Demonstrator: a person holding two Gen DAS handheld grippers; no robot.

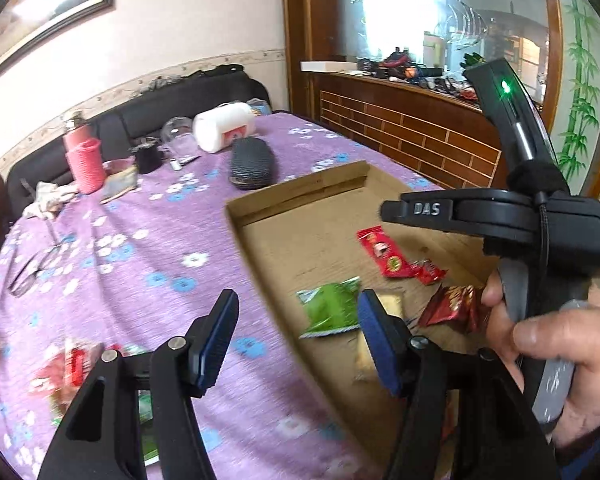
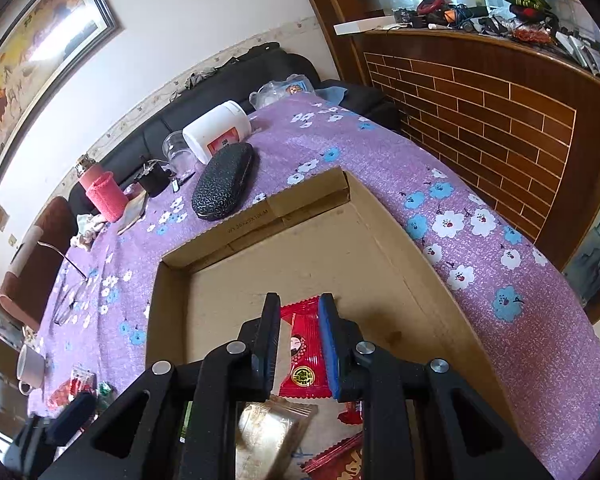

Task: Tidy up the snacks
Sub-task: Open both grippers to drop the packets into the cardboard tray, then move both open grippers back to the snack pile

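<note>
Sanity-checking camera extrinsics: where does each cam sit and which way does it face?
Left wrist: on the left gripper, open, above the purple tablecloth, looking across the cardboard box edge; right gripper and right hand show.
Right wrist: on the right gripper, above the box, looking down past its fingers at a red snack packet; the left gripper's tip shows lower left.
Shared: box, glasses case, white jar, pink bottle.

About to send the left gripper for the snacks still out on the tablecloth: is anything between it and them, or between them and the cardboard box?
Nothing visible blocks either path. The left gripper is open above bare purple cloth; the loose snacks lie beside it, and the cardboard box has a low, open-topped wall.
</note>
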